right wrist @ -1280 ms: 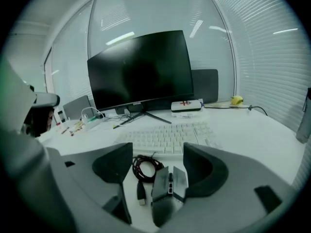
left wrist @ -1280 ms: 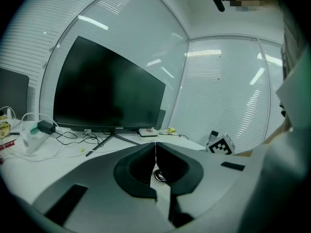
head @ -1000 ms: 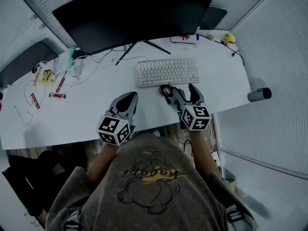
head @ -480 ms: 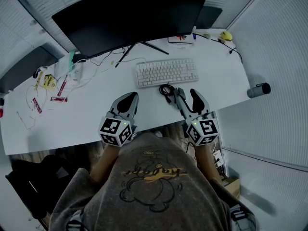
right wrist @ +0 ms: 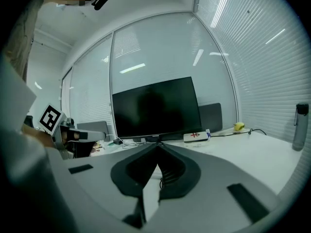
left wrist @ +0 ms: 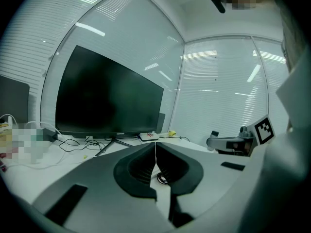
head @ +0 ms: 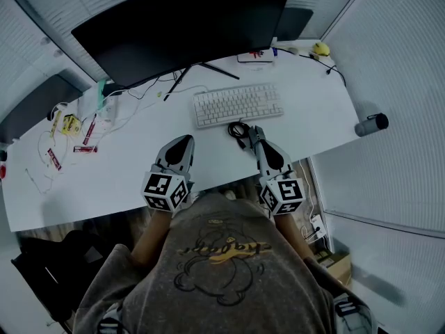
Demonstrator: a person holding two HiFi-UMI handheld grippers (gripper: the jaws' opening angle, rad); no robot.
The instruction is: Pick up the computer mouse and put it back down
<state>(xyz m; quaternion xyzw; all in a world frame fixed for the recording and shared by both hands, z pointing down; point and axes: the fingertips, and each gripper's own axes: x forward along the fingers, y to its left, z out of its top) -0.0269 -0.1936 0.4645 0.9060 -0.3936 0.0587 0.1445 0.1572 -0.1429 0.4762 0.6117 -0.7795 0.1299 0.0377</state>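
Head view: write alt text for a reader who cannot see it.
A person at a white desk holds a left hand-held gripper and a right hand-held gripper, both shut and empty, the right's jaws just closed. Beyond lie a keyboard and a dark monitor.

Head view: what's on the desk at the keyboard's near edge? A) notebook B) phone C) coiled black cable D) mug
C: a coiled black cable lies on the desk right by the near edge of the keyboard.
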